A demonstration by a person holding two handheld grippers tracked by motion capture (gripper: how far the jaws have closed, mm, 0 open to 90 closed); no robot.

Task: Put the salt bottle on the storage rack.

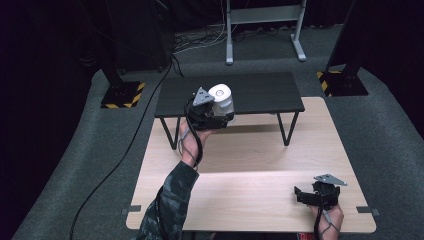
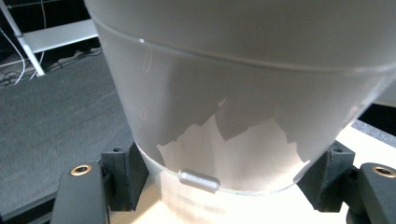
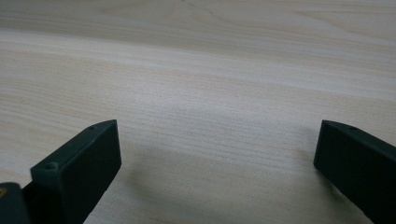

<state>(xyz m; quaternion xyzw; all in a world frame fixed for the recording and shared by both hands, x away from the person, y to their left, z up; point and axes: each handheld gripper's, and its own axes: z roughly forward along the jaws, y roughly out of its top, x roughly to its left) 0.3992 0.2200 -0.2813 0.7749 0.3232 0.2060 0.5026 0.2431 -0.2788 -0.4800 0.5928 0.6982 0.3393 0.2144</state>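
Pale wood right up close: wooden table [image 1: 250, 195], bare and light-grained, with right gripper [image 1: 311, 196] parked low at the near right corner, jaws spread wide, nothing between them, just wood grain in the right gripper view [image 3: 210, 93]. Not much to go wrong on that side, short of scraping the tabletop. Farther out, different story. Left gripper [image 1: 220, 116] up in the air at about the near edge of black bench [image 1: 260, 90], clamped on white container [image 1: 221, 97]. In the left gripper view, jaws pressed against both sides of the container's lower wall [image 2: 243, 93]. Looks smooth and rounded, some peeled-looking patches near the bottom, plus a small silvery nub [image 2: 198, 179] at the rim, can't tell what for. Main worry, purely a guess: slick curved wall plus a grip only near one end, so any quick tilt or bump against the bench edge could twist it out of the jaws. Second worry: setting down too close to the bench's near edge and tipping off onto the wooden table below. Contents unknown, can't tell whether anything could spill. Beyond that, only grey carpet [image 1: 380, 125] and stand legs [image 1: 229, 50].
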